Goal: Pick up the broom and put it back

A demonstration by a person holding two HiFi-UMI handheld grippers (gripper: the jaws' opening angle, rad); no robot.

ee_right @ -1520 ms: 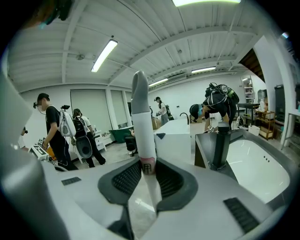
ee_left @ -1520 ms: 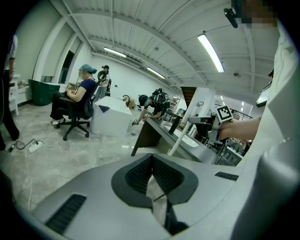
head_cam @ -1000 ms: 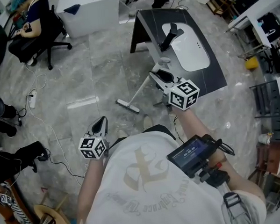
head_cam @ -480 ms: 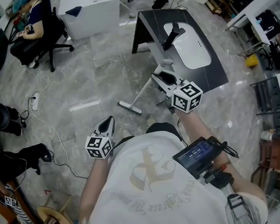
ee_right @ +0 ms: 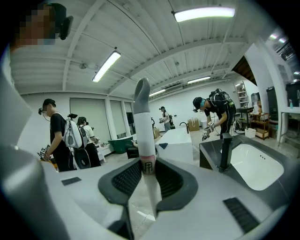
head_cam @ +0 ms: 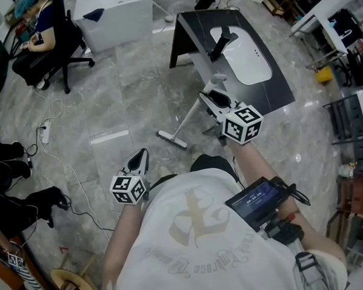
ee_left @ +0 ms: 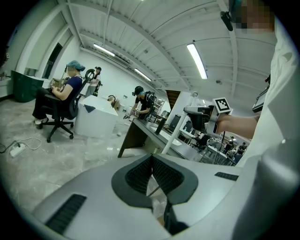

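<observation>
We see bright, even light throughout. Ceiling tubes (ee_right: 204,14) glow white, and the glossy floor (head_cam: 135,77) returns pale glare streaks; shadows are faint. Both gripper views bow at the rim and blacken in the corners. The left claw (ee_left: 151,159) softens nearest the lens.

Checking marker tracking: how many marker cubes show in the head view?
2. One marker cube rides the left tool, lower left; the other rides the right tool, which grips the broom handle. None seems hidden.
</observation>
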